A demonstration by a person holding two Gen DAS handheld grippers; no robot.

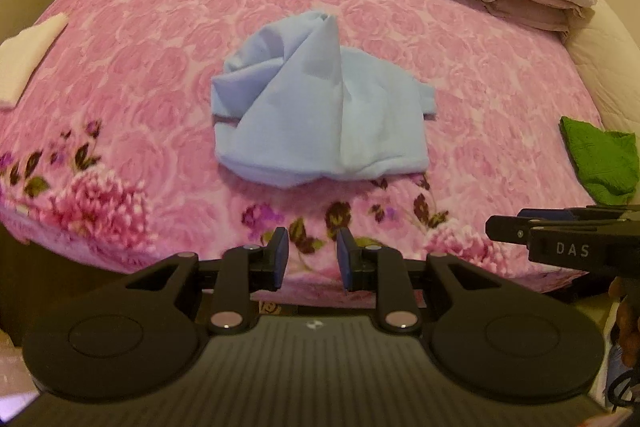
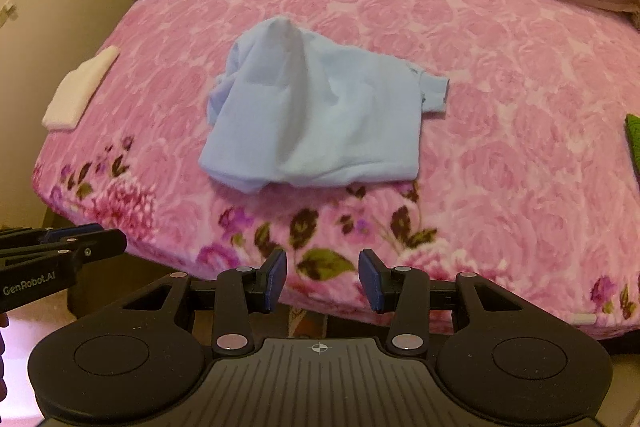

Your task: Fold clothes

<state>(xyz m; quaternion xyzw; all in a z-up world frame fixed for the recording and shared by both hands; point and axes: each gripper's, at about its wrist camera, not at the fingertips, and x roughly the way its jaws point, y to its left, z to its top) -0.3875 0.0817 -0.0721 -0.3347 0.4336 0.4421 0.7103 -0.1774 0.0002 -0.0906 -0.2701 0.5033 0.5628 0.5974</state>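
Shirt [image 1: 316,107]: a light blue garment is seen crumpled in a heap at mid-bed, one ridge peaked up, a sleeve stuck out to the right. It is not folded flat.
Bed [image 1: 140,67]: covered by a pink floral blanket; the shirt is carried on it.
Left gripper [image 1: 312,259]: held off the near bed edge, pads parted, nothing between them.
Right gripper [image 2: 322,279]: likewise held short of the bed, jaws spread, nothing gripped.
Bearing: the shirt is found straight ahead of both tools, well apart from each. In the left view it is centred; in the right view it is set slightly left.
Long axis: judged to run roughly left to right, sleeve end toward the right gripper.
Nearer tool: cannot be settled; both appear about equally far.
Other cloth: a white folded piece [image 1: 28,63] at left, a green piece [image 1: 600,163] at right.
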